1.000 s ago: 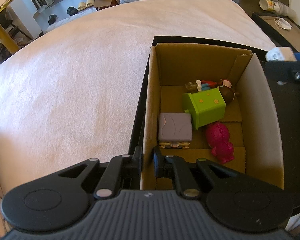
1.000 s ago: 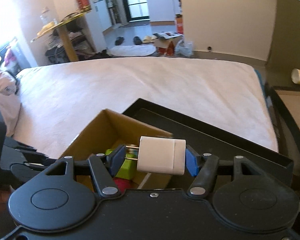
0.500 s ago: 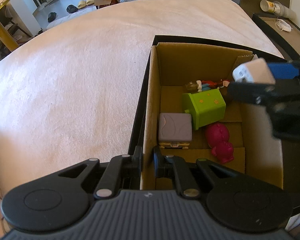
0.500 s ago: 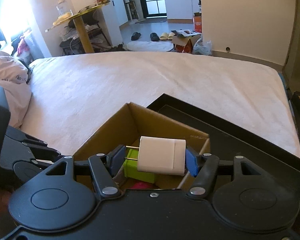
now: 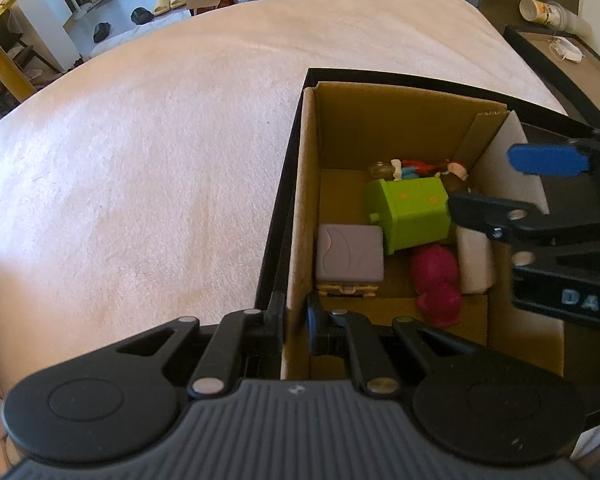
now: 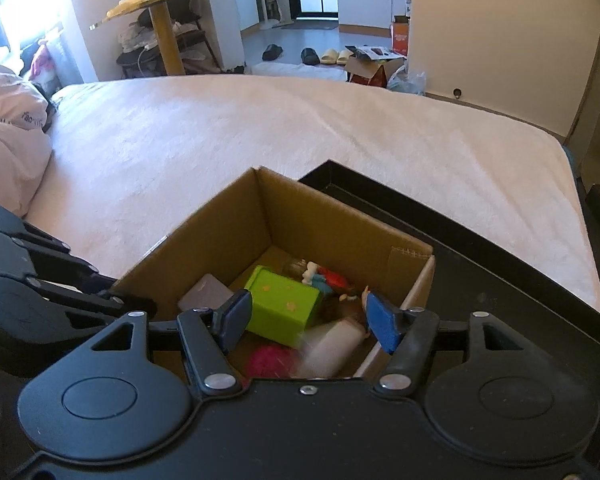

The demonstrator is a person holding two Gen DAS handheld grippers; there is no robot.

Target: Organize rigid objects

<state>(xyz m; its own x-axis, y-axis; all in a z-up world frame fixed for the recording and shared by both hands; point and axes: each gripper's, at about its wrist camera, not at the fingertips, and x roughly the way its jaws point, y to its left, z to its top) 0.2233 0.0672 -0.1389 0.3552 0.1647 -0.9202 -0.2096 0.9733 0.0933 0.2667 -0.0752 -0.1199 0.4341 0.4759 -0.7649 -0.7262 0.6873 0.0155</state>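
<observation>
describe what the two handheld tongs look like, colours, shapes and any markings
Both are black plastic. The left tongs have a ribbed grey-black body, two round discs, angled arms with silver rivets, and a blue pad on one finger. The right tongs look alike, with blue pads, and pale letters "DAS" on the side.

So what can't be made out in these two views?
- White block: motion-blurred in the right wrist view; the right gripper partly covers it in the left wrist view.
- Doll: mostly behind the green box.
- Cardboard box near wall: hidden by the left gripper.
</observation>
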